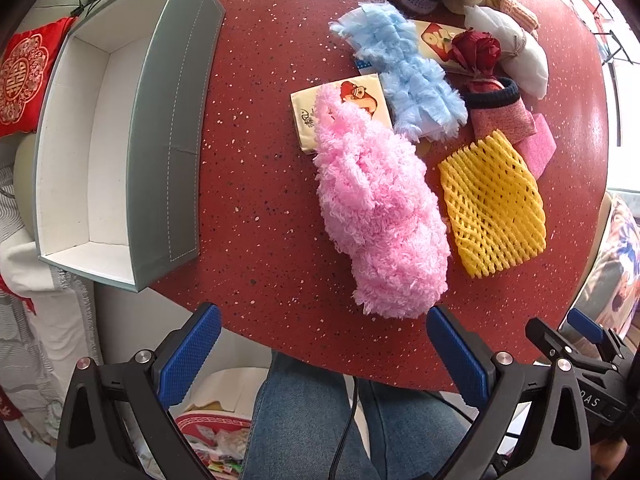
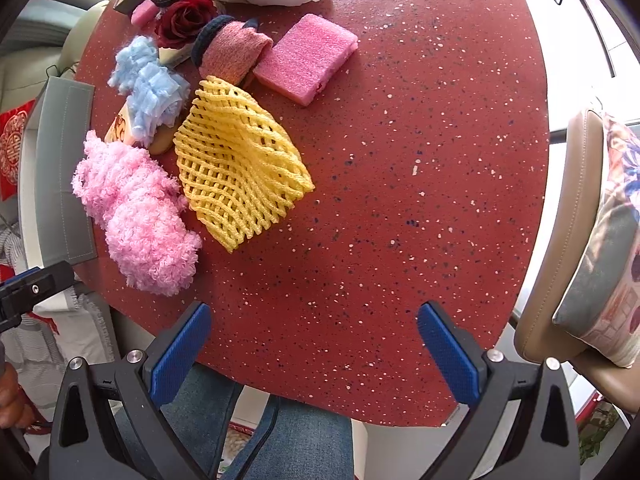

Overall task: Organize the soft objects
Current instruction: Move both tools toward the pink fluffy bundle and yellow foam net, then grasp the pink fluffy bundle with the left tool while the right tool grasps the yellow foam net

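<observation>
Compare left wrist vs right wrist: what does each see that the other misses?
Only the left wrist view shows the grey box's white, empty interior and the tissue pack partly under the pink fluffy item.

Only the right wrist view shows the pink foam block whole and the bare right stretch of the red table.

Both show the pink fluffy item, the yellow foam net, the light blue frilly item and the red rose. The left gripper and right gripper are both open, holding nothing.
</observation>
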